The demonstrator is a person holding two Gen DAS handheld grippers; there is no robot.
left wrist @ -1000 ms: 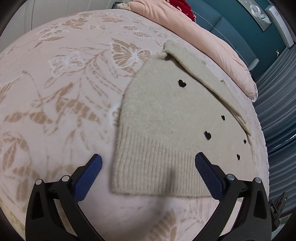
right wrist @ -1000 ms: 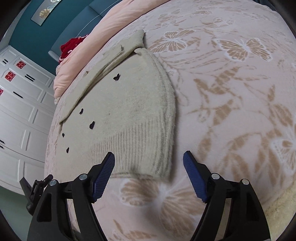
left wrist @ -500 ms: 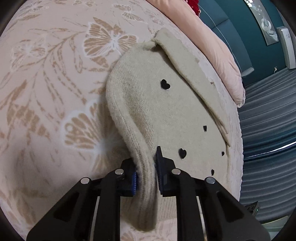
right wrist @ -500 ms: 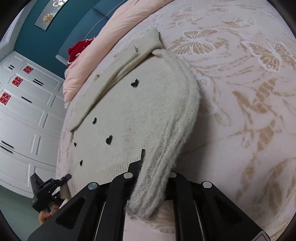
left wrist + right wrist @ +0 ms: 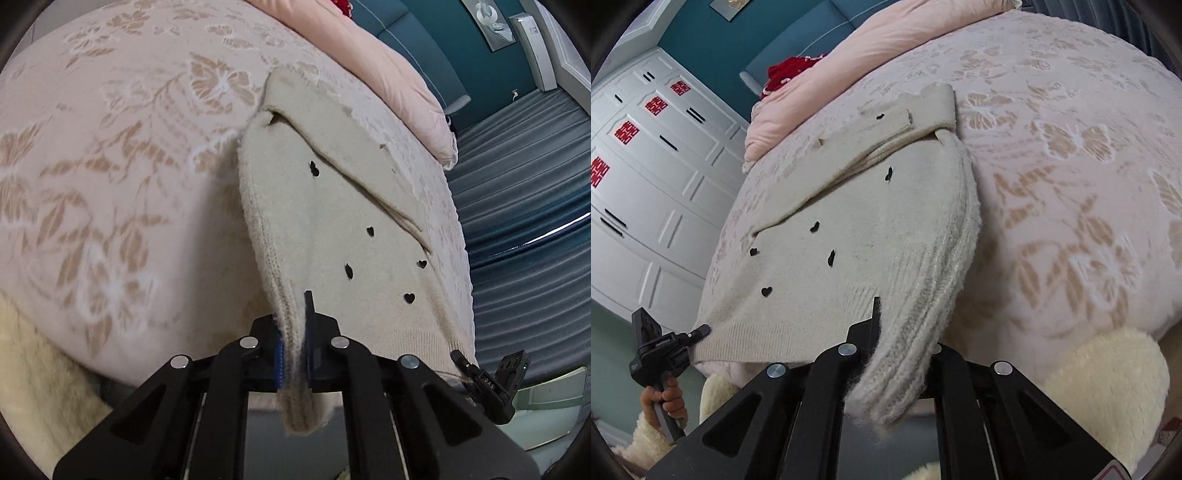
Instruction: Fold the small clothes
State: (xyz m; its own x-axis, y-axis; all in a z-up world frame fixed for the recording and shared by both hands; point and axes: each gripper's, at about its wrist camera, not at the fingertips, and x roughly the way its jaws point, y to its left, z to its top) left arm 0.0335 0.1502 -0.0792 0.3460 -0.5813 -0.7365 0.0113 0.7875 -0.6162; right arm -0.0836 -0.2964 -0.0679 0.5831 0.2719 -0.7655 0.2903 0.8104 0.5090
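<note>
A beige knit sweater (image 5: 332,229) with small black hearts lies on a pink floral bedspread (image 5: 110,166), one sleeve folded across its far side. My left gripper (image 5: 293,332) is shut on one corner of the ribbed hem, which is pinched between the blue pads and raised off the bed. My right gripper (image 5: 905,332) is shut on the opposite hem corner, which bunches over the fingers and hides the right one. Each view shows the other gripper at the far hem corner: the right gripper (image 5: 465,363) and the left gripper (image 5: 700,329), with a hand (image 5: 665,398) on its grip.
A pink duvet (image 5: 388,62) and a red garment (image 5: 786,74) lie at the head of the bed. White wardrobe doors (image 5: 646,166) stand on one side, grey-blue curtains (image 5: 524,221) on the other. Cream fleece (image 5: 1108,387) shows at the bed's near edge.
Both grippers went from open over the flat hem to shut on its two corners. They have since risen and pulled back, lifting the hem edge off the bedspread.
</note>
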